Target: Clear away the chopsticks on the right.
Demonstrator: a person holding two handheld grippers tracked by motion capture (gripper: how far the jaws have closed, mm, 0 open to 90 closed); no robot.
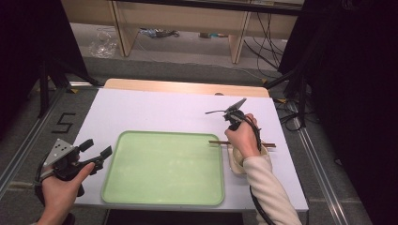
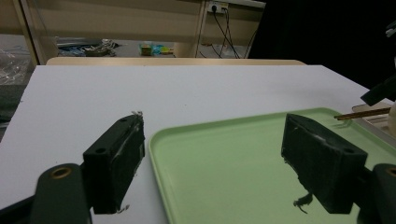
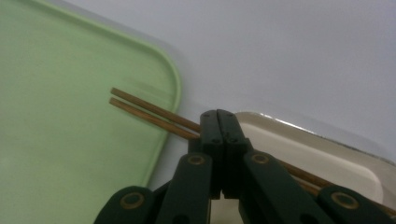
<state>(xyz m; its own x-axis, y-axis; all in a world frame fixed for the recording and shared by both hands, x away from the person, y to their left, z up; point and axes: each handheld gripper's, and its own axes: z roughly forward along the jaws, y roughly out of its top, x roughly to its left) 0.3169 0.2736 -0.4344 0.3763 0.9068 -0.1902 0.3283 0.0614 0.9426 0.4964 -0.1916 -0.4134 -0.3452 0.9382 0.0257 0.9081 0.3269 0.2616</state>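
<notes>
Chopsticks [image 3: 149,113] by the tabletop's right edge sit below shut, empty right tongs [image 3: 223,121]; reopen and straddle both; left tongs [image 2: 224,154] gape idle.

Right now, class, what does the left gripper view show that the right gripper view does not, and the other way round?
Left gripper view: the left gripper with its jaws open and empty, the table's far edge, wooden shelving and a wall socket with cables. Right gripper view: the right gripper, jaws shut together, close in front of the chopsticks. Both: the green tray, the chopsticks lying across the white dish, and the white table.
</notes>
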